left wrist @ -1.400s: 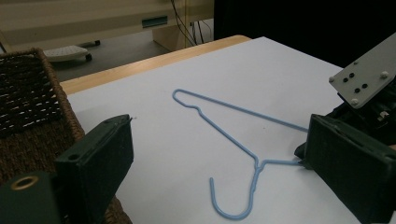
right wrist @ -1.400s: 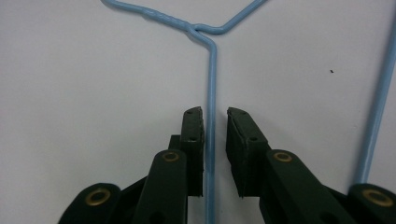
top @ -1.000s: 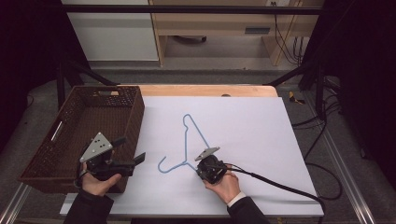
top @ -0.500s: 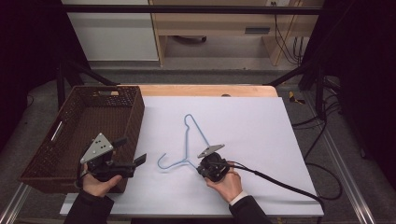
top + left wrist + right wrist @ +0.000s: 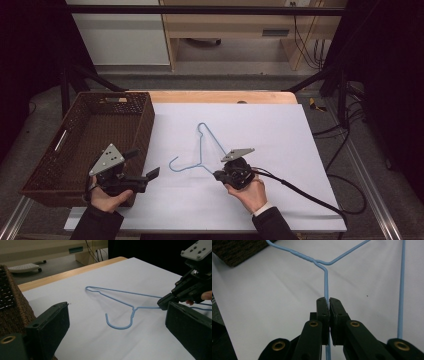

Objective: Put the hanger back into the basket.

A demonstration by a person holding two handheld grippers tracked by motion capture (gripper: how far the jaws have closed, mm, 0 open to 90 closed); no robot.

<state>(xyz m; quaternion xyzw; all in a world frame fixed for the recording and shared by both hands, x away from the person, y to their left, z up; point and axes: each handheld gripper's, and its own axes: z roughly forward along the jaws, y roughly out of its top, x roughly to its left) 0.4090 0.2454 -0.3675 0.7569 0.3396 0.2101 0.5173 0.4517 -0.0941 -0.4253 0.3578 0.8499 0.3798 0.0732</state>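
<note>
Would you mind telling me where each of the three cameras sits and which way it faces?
High view: above the person's side, looking forward and down at the white table, hanger, basket; both hands show.
Left gripper view: rides the open left gripper, facing the hanger and right gripper.
Right gripper view: looks along jaws shut on the hanger's wire.
All three share the hanger.

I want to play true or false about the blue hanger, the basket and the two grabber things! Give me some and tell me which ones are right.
1. The right gripper is pinching the thin blue wire coat hanger. True.
2. The hanger lies inside the brown woven basket. False: it lies on the white sheet, beside the basket.
3. The left gripper has its jaws wide apart. True.
4. The left gripper holds the hanger's hook. False: it holds nothing; the hook lies free on the sheet.
5. The basket has clothes in it. False: it looks empty.
</note>
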